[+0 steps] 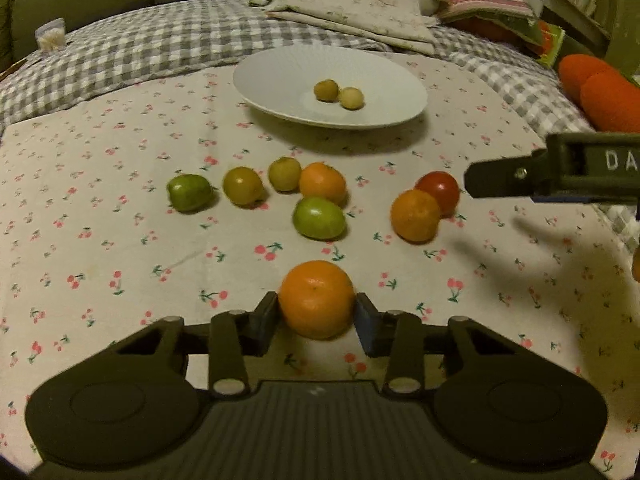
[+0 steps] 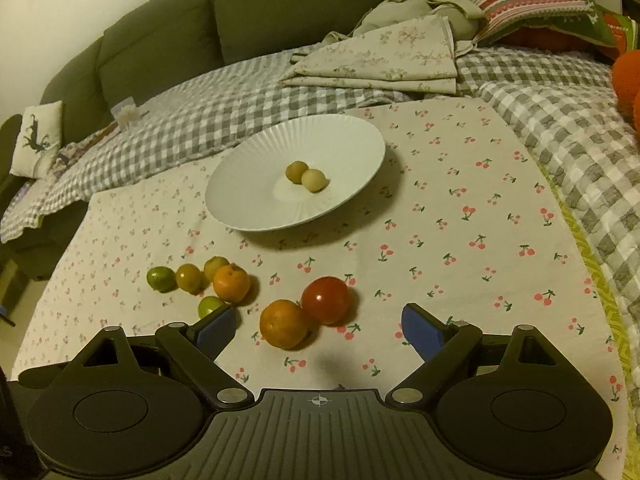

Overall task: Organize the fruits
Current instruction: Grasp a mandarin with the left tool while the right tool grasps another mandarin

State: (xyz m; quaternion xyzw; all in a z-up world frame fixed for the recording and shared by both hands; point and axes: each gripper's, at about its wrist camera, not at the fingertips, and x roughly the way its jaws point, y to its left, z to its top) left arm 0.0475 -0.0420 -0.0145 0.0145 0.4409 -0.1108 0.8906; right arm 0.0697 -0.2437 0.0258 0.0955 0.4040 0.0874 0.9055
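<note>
Cherry-print cloth (image 1: 120, 240) over a checked bedspread. Your left gripper (image 1: 316, 312): pads closed against a large orange (image 1: 316, 300), lower centre. Your right gripper (image 2: 320, 328): wide, empty, orange-and-tomato pair (image 2: 308, 312) just ahead between its fingers. White plate (image 1: 280, 76), upper centre: two small fruits. Loose fruit cluster (image 1: 276, 192) mid-frame.

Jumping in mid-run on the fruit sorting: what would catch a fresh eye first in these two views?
The left gripper closed on an orange low in the left wrist view. Behind it, a white plate holds only two small pale fruits, while green and orange fruit lies loose on the cherry-print cloth. The right gripper hangs open by an orange touching a red tomato.
</note>
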